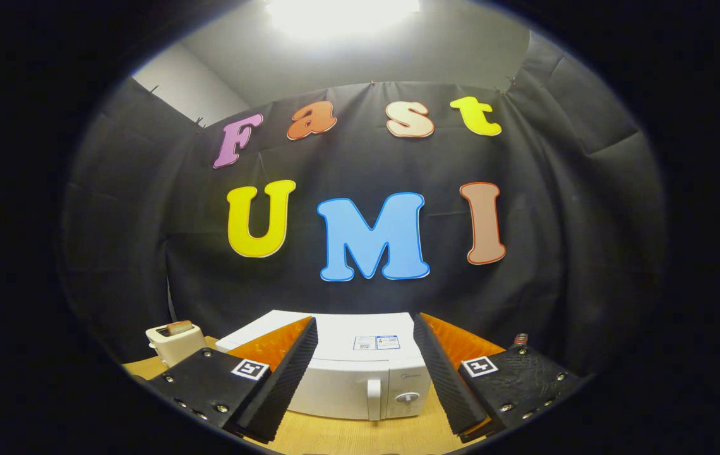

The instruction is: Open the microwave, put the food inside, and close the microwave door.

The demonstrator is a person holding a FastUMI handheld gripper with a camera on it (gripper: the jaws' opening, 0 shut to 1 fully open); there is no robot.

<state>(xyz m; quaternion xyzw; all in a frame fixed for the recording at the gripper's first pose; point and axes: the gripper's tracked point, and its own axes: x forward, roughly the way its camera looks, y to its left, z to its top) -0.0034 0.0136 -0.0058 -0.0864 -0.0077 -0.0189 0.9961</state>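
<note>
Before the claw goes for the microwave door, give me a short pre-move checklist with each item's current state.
1. Claw open and holding nothing: ok, fingers spread wide.
2. Microwave in front of the claw: ok, it sits beyond the fingers, seen between them.
3. Door shut, so opening is still due: ok, it looks flush with the front.
4. Door handle in sight and unblocked: ok, upright beside the dial.
5. Food located: cannot tell; only a toaster with something in its slot stands beside the microwave.
6. Wooden table bare before the door: ok.
</note>
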